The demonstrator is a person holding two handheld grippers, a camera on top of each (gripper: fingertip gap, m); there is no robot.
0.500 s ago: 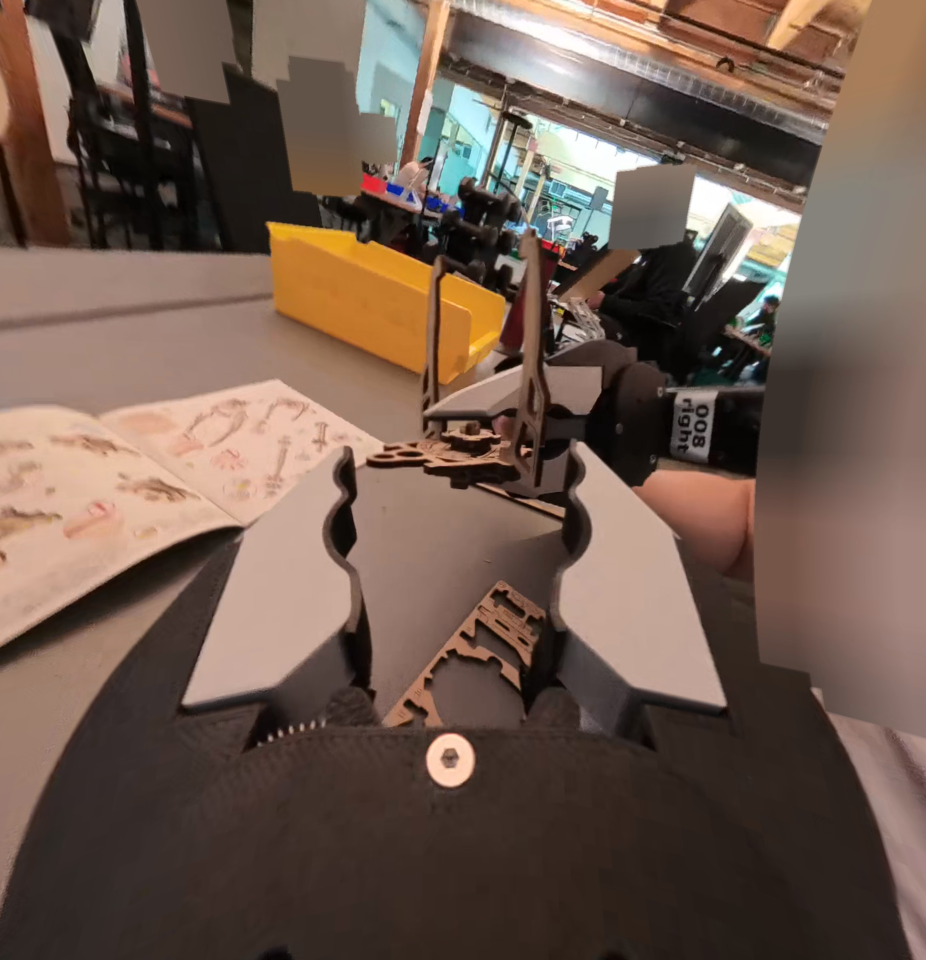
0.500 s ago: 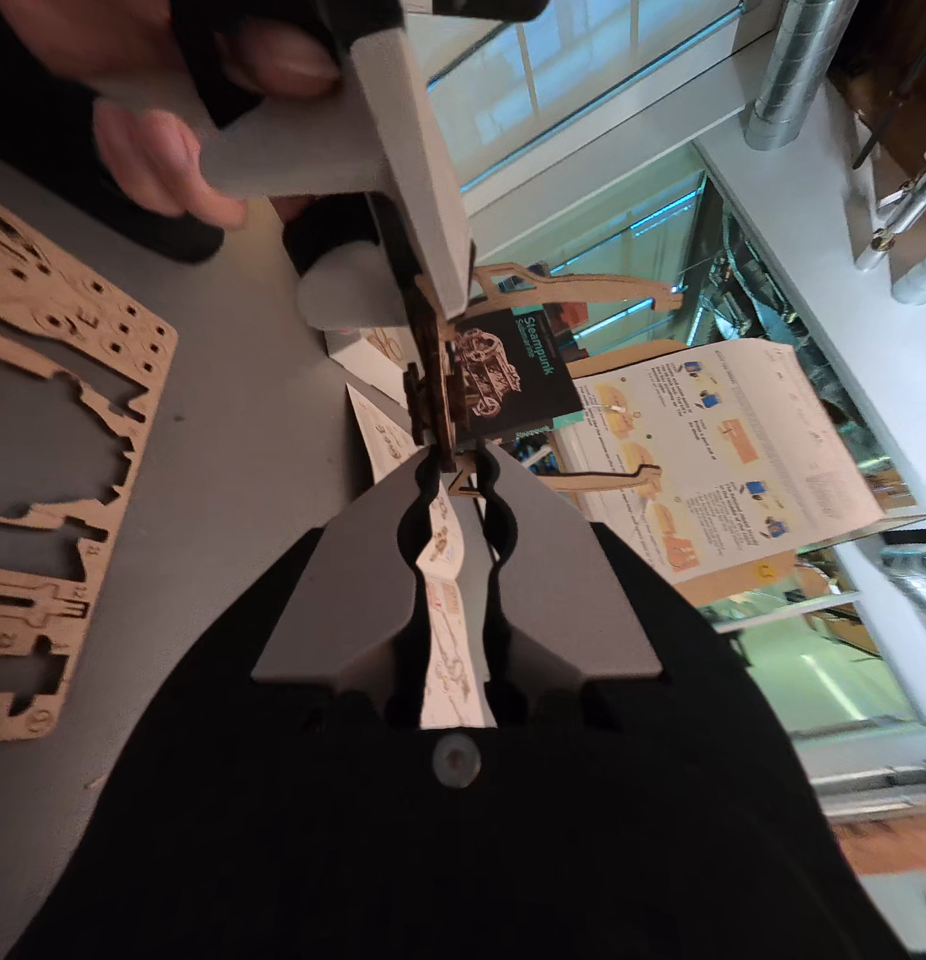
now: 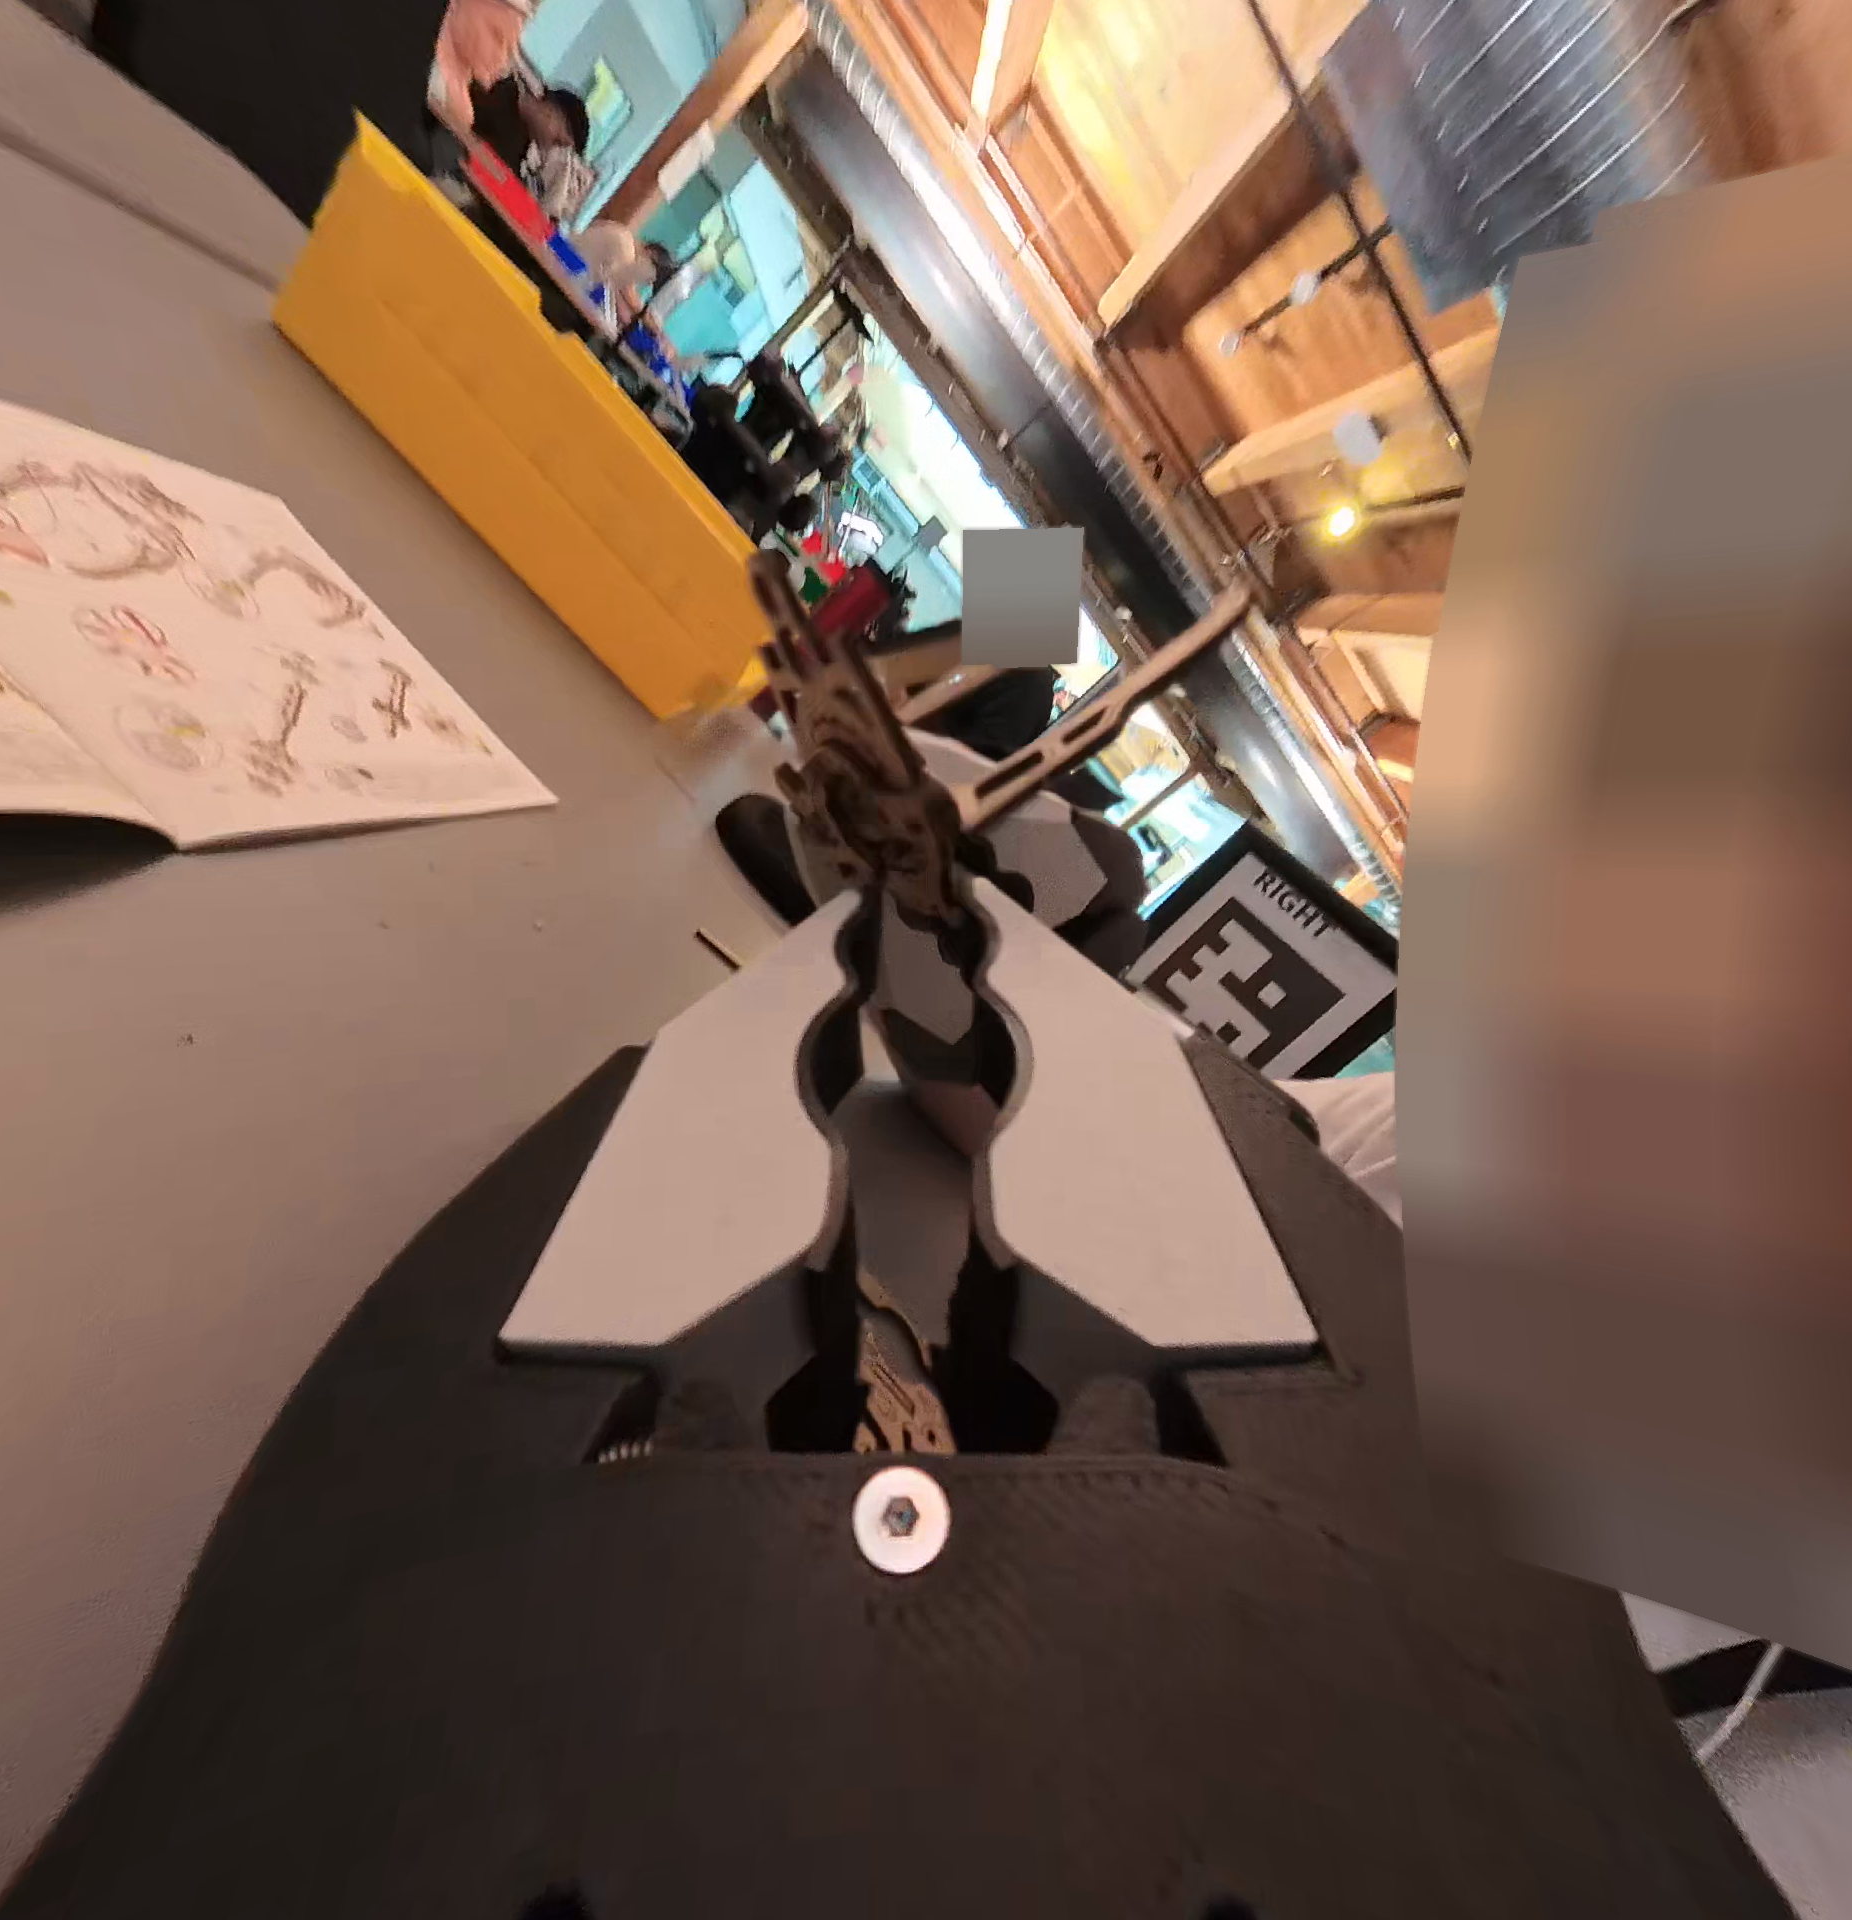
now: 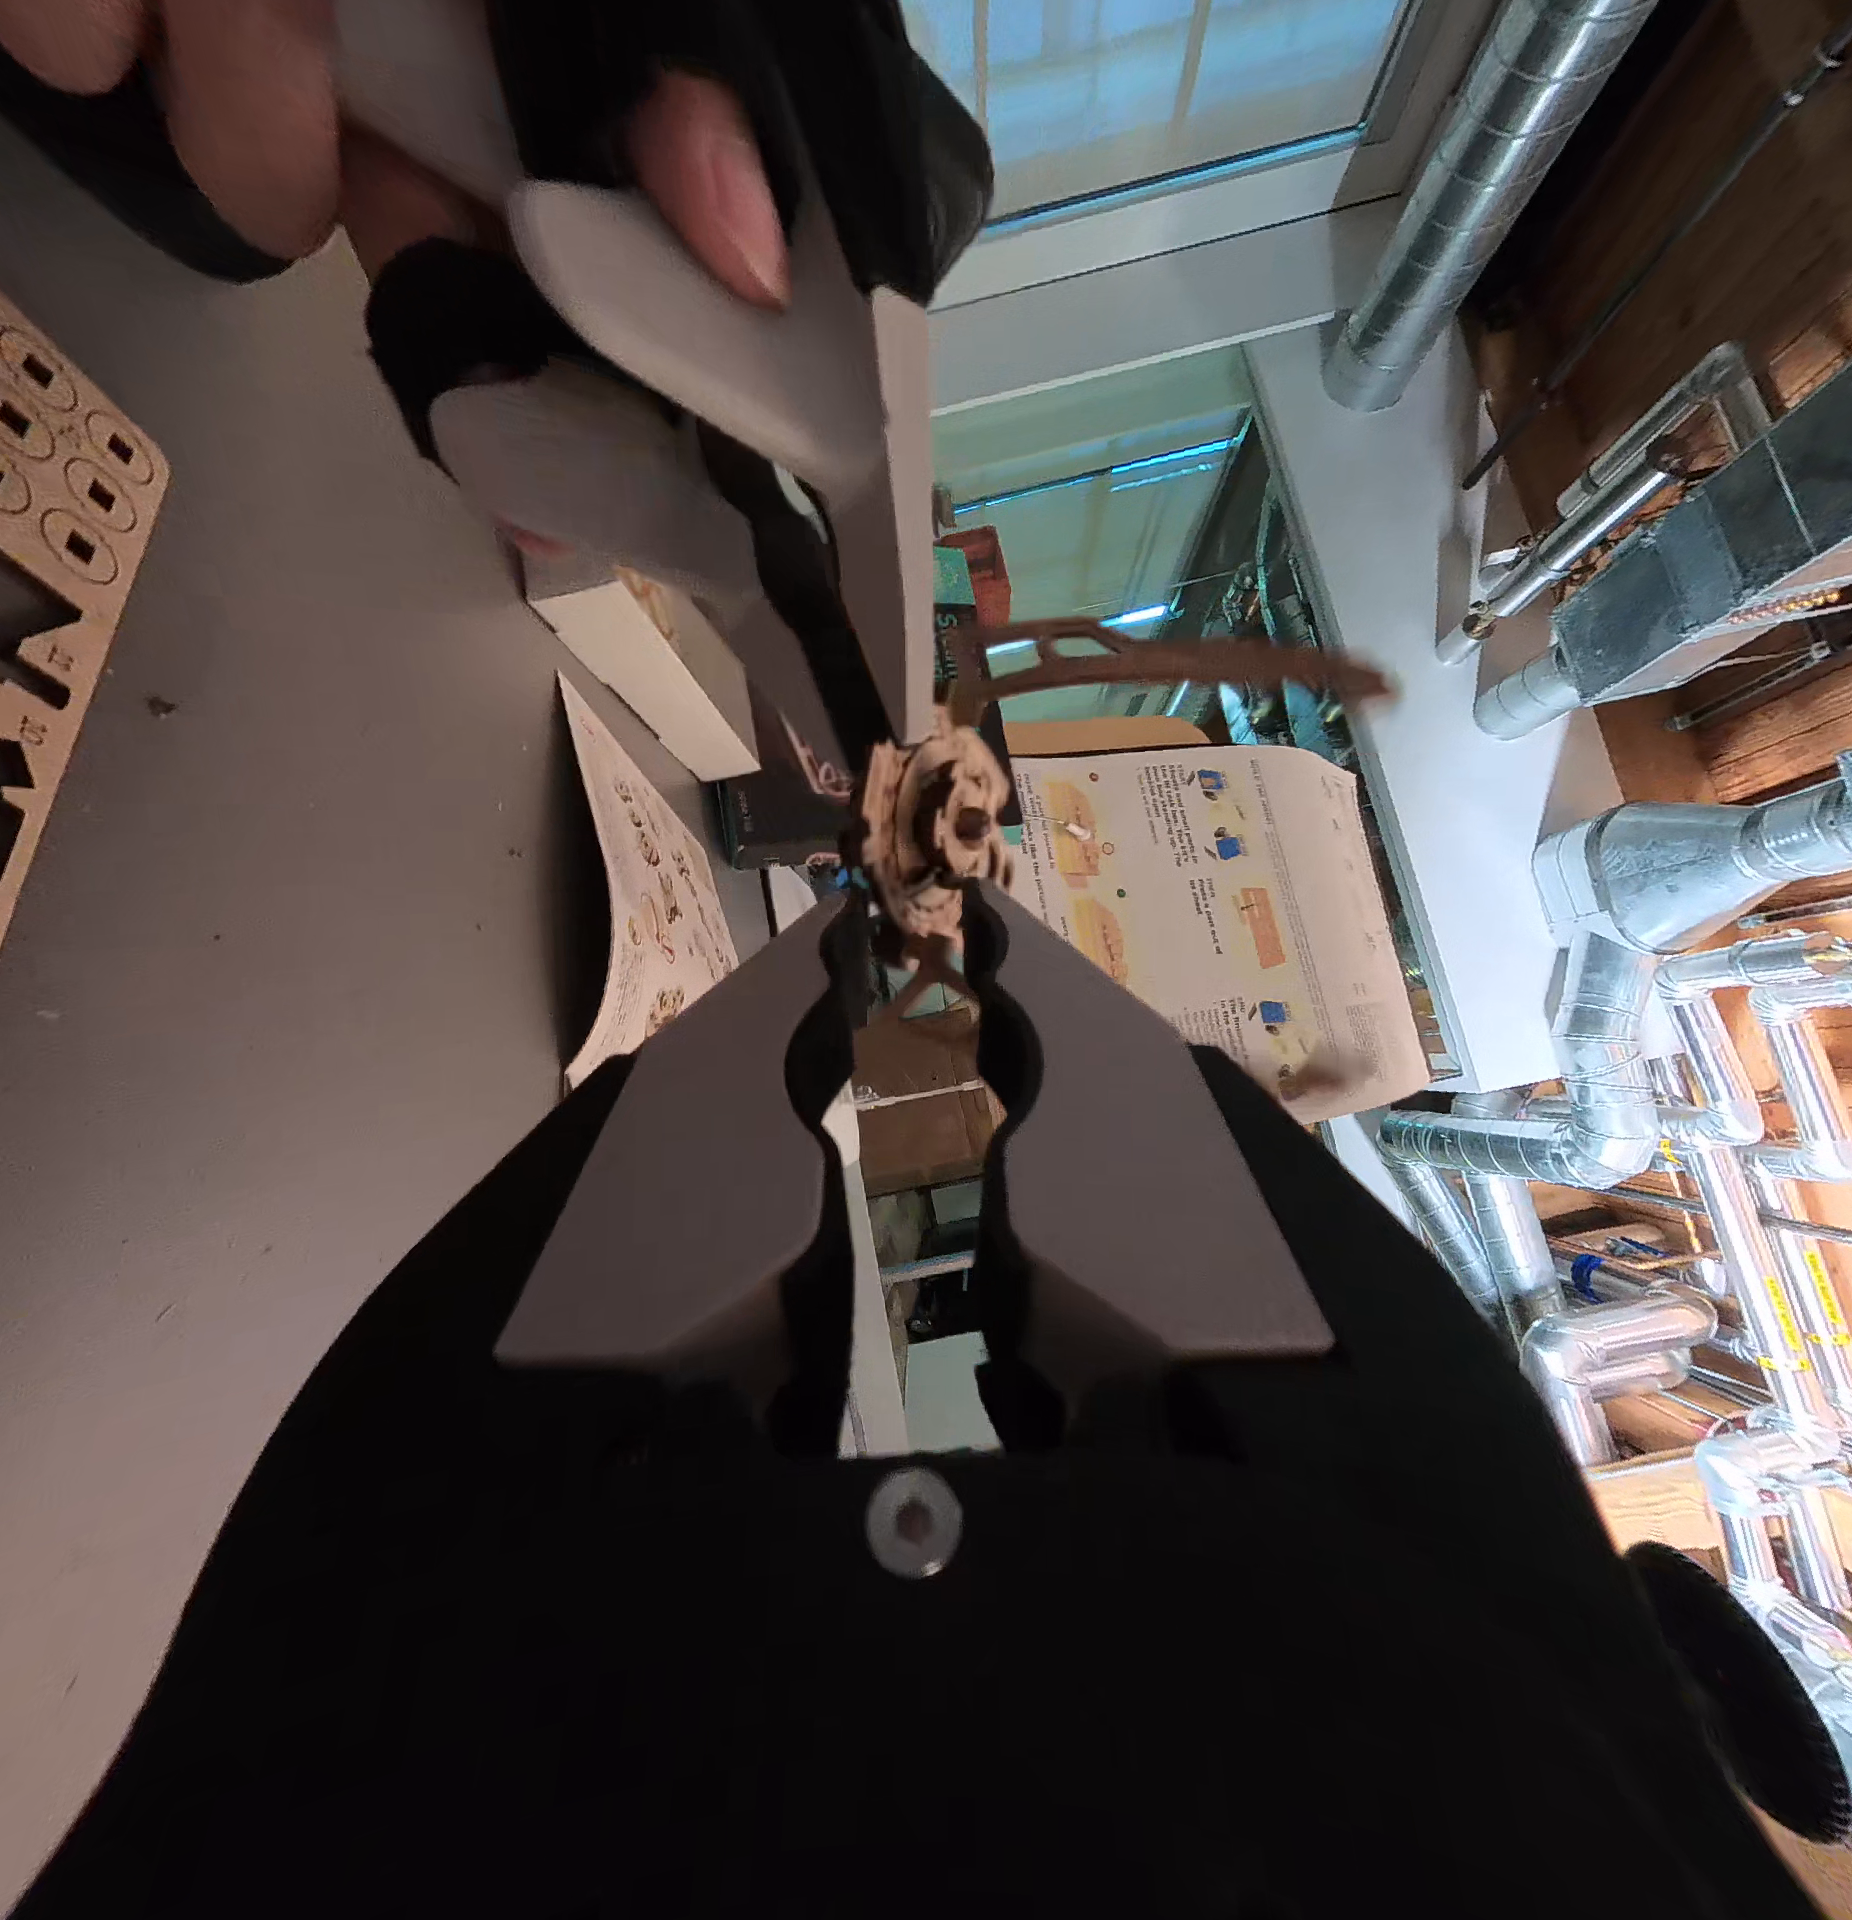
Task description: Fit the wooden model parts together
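The wooden model is a small brown cluster of gears with a long thin strut sticking out to the right. My left gripper is shut on its near end and holds it above the grey table. The right gripper's grey fingers grip it from behind. In the right wrist view my right gripper is shut on the model's gear cluster, and the strut points right. The left gripper's finger comes down onto the model from above, held by a gloved hand.
A yellow bin and an open booklet lie on the table to the left. A cut-out wooden parts sheet lies at the left of the right wrist view, with a white box and a printed instruction sheet behind.
My left gripper was wide open and short of the model; it has closed on it. Both grippers and the model have tilted and turned, showing the gears more face-on to the right camera.
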